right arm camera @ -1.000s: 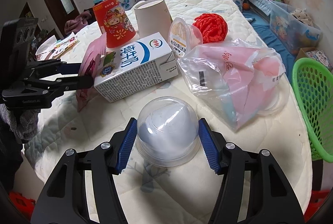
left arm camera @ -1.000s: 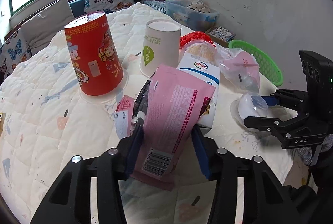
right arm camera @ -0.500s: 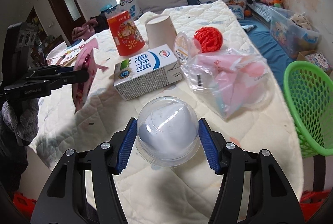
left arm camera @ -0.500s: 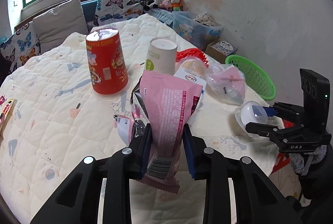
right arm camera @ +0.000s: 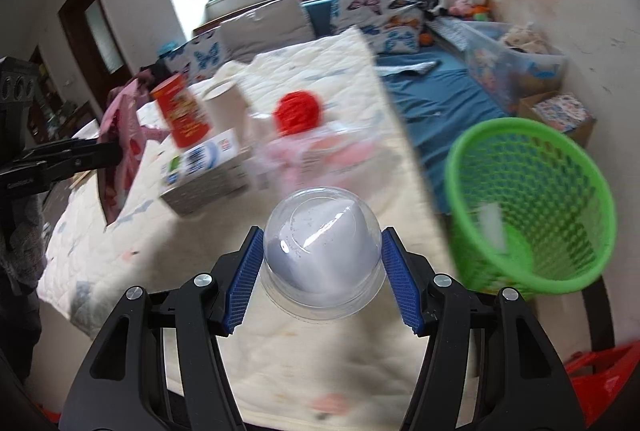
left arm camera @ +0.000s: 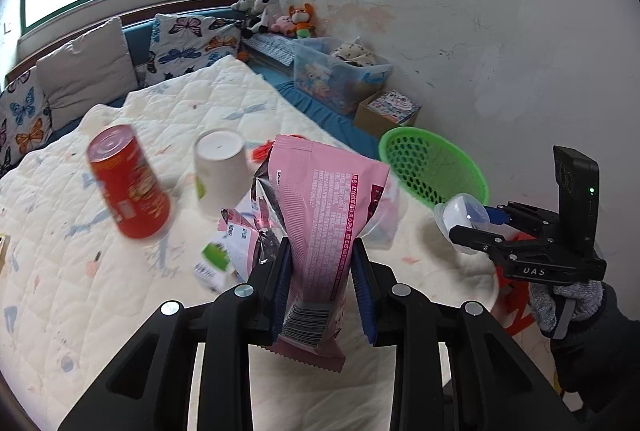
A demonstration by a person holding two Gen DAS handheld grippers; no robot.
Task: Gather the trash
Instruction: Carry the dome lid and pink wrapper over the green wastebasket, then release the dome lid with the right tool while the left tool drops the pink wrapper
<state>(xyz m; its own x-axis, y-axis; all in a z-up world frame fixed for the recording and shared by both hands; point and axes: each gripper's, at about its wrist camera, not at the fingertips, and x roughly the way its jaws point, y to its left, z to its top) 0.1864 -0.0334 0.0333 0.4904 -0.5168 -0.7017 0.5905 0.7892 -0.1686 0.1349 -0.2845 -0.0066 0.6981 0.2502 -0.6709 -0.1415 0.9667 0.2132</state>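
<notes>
- Nearest in the left wrist view, we see the left tongs (left arm camera: 320,283) closed as narrow as they go on a pink snack wrapper (left arm camera: 324,215), pinched low near its barcode end; the wrapper stands up above the pads and clear of the quilt. We judge that the tall, limp upper part could fold or catch on something during carriage, and the slick film could slide out of so small a bite.
- Nearest in the right wrist view, the right tongs (right arm camera: 322,271) stand partly open, both blue pads (right arm camera: 244,279) pressed on a clear domed lid (right arm camera: 320,251), held off the surface. We judge this rounded, smooth shell the likelier loss: a curved wall between flat pads may squirt out or buckle if the squeeze changes.
- Beyond, on the quilted surface (left arm camera: 60,271), wait a milk carton (right arm camera: 204,167), a red cup (left arm camera: 128,183), a white paper cup (left arm camera: 218,171), a clear plastic bag (right arm camera: 320,151) and a red mesh ball (right arm camera: 298,113), all uncollected.
- Farther right stands the green basket (right arm camera: 532,207), beside and below the quilt's edge. We judge that a release made short of its rim would drop the lid onto the floor.
- Both views are motion-blurred; haste would worsen each risk.
</notes>
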